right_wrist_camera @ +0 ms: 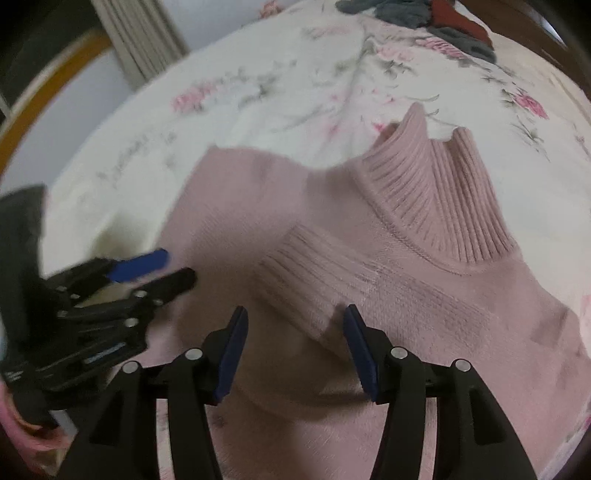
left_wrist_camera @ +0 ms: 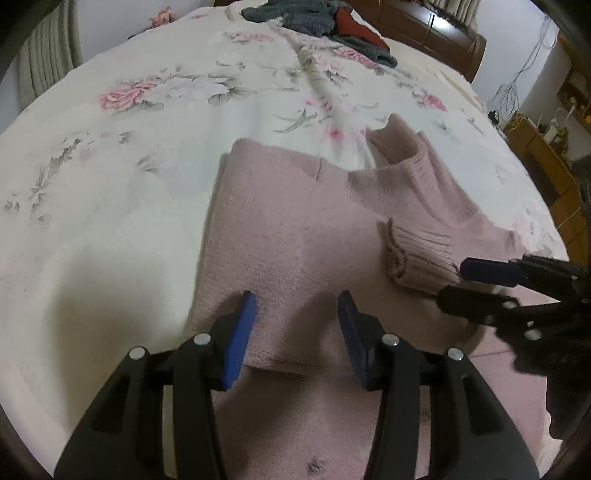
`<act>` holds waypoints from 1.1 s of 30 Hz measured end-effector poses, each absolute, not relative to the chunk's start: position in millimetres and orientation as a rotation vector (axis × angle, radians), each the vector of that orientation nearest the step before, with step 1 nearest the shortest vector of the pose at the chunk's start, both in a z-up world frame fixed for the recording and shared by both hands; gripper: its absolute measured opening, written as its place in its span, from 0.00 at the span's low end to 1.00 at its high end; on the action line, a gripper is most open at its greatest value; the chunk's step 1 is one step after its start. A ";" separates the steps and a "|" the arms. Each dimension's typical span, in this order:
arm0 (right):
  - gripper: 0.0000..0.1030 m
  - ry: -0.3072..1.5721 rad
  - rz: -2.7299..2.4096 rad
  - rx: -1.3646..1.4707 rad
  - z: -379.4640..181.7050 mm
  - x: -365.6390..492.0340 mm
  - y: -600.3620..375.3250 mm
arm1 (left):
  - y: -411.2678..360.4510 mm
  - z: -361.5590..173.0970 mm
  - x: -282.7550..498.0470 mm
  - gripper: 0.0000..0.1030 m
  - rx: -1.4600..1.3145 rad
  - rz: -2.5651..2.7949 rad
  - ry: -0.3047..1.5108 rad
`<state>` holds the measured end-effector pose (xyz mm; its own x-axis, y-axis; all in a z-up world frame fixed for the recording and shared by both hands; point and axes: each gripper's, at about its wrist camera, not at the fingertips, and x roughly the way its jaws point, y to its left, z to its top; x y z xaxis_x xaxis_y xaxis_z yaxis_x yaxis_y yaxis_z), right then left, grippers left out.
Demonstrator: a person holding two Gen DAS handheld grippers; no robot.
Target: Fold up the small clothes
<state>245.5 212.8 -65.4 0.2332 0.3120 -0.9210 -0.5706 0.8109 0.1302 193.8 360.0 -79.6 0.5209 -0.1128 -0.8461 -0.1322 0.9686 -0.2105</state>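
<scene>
left gripper (left_wrist_camera: 297,336) and right gripper (right_wrist_camera: 291,349) both gaping, empty, over pink sweater (left_wrist_camera: 295,221) on floral bedspread (left_wrist_camera: 129,147); sleeve cuff (right_wrist_camera: 299,280) laid across sweater's chest; likely next, pinching sweater's near hem for the fold.

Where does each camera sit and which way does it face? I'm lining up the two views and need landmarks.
Left wrist: on the left gripper, facing forward over the pink sweater on the floral bedspread; its open fingers show below, the right gripper at right.
Right wrist: on the right gripper, facing the sweater's ribbed collar and sleeve cuff; left gripper at left.
Shared: sweater, cuff, bedspread, dark clothes pile.
</scene>
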 end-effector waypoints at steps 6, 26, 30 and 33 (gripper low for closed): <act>0.16 1.188 0.548 -0.273 -77.4 255.6 196.9 | 365.7 -84.2 194.2 0.45 -0.294 0.003 1.025; 0.13 1.094 0.606 0.338 -3.0 226.8 3.7 | 364.6 -87.2 195.5 0.45 -0.286 0.008 1.031; 0.15 1.127 0.542 0.340 -16.0 211.6 -38.0 | 363.9 -87.1 195.5 0.45 -0.278 0.014 1.036; 0.23 1.172 0.480 0.328 -31.9 201.8 -62.4 | 363.0 -86.0 196.3 0.45 -0.270 0.019 1.046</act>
